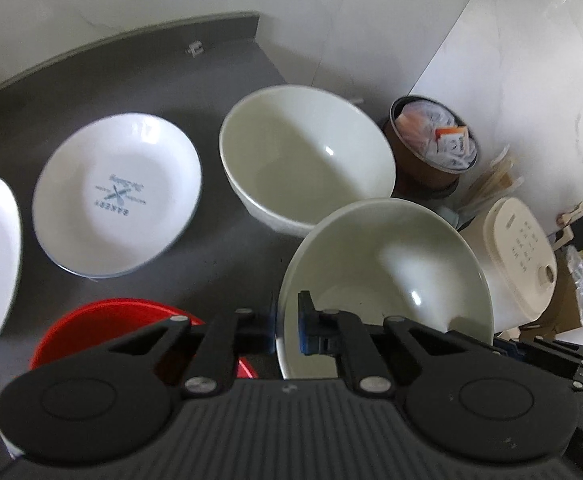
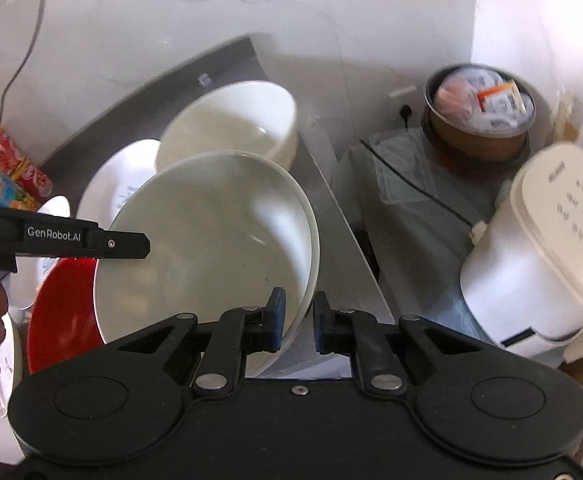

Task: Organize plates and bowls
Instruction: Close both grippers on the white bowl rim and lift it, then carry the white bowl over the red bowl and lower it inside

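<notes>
Holding the near white bowl point(image 1: 387, 280) by opposite sides of its rim, both grippers share the load. The left gripper point(image 1: 287, 324) has its jaws pinched tight on the rim; the right gripper point(image 2: 297, 320) straddles the other edge with a little gap showing, so I can't tell if it's really clamped. The bowl sits tilted above the grey counter point(image 1: 131, 60), just beside the second white bowl point(image 1: 307, 164), probably so it can nest inside. The bakery plate point(image 1: 117, 196) and red bowl point(image 1: 103, 320) wait nearby.

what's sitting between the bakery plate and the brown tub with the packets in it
A large white bowl stands on the dark counter between the bakery plate and the brown tub, clearest in the left wrist view. The bowl in the left claw sits nearer the camera.
</notes>
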The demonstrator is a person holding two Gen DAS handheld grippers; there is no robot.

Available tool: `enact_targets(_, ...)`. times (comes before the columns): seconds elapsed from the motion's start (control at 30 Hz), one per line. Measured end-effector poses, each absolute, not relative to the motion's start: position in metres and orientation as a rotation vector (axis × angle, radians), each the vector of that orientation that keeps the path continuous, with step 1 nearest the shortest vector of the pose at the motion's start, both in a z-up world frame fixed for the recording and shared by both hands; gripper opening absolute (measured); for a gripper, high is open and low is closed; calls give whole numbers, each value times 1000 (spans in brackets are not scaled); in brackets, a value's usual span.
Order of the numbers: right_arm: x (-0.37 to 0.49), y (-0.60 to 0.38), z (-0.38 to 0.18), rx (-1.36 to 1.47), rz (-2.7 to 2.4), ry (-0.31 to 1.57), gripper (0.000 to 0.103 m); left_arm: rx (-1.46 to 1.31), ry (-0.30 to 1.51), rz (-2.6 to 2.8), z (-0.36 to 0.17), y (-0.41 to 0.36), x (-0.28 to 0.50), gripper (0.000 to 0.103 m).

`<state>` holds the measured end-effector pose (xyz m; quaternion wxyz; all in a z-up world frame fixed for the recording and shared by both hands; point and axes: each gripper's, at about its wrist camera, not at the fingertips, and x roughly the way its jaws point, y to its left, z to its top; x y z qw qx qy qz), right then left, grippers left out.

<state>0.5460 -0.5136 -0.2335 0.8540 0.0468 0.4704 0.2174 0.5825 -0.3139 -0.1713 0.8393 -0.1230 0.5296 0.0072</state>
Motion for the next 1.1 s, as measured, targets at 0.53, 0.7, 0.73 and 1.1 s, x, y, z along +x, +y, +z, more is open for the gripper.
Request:
enact_targets(0.53,522,-473,-187,49,545,871,15,-313,1021,65,-125,-258,540,10)
enact_targets(0.7,515,-454,-184,31,569,870,15,-340,1022,91,-123,-237,526,10)
enact_targets(0.73,512,-451,-184,29,573,870,15,-347,1024,96,-123,-234,523,10)
enact_targets(1.1,491,-419,-186,-14,602,885,15,-386,1052,130,-136,-205,498,10)
